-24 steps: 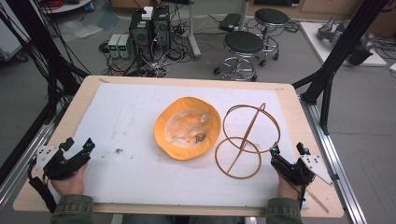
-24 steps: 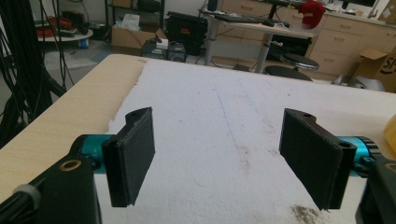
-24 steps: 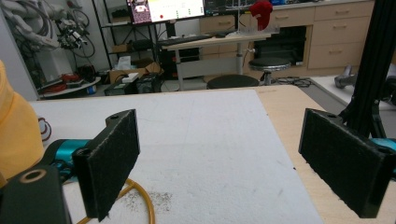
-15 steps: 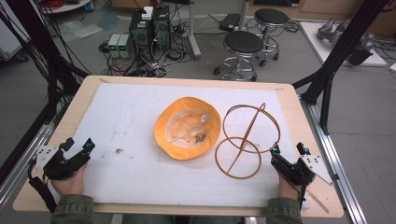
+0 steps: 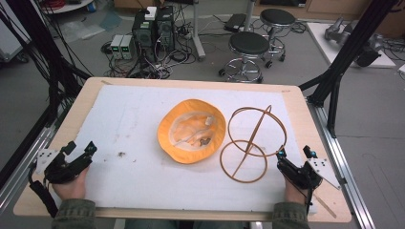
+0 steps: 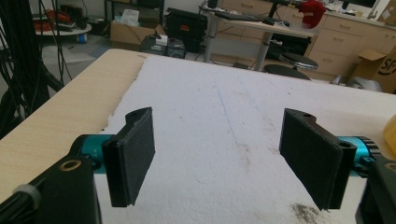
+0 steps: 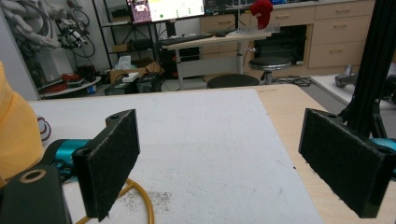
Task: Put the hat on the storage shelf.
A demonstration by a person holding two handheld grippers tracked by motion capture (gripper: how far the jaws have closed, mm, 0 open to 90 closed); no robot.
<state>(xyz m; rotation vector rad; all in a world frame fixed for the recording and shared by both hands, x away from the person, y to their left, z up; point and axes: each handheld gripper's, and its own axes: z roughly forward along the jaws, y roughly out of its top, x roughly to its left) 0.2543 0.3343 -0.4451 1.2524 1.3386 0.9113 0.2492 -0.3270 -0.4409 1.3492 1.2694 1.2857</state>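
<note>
An orange bucket hat (image 5: pixel 192 131) lies brim-up in the middle of the white foam sheet (image 5: pixel 129 114). To its right lies a stand of thin tan hoops (image 5: pixel 251 142), tipped on its side. My left gripper (image 5: pixel 80 147) rests at the near left of the sheet, open, with nothing between its pads (image 6: pixel 133 154). At the near right my right gripper (image 5: pixel 293 152) is also open and empty, just right of the hoop stand. The right gripper view (image 7: pixel 222 140) has the hat (image 7: pixel 14 135) at its left edge and a hoop (image 7: pixel 140 196) under the left jaw.
The foam sheet covers most of a wooden table (image 5: pixel 67 124). A small dark speck of debris (image 5: pixel 122 154) lies near the left gripper. Black frame posts (image 5: pixel 334 90) stand at the table's right. Stools (image 5: pixel 248 47) and computer boxes (image 5: pixel 153 28) are on the floor behind.
</note>
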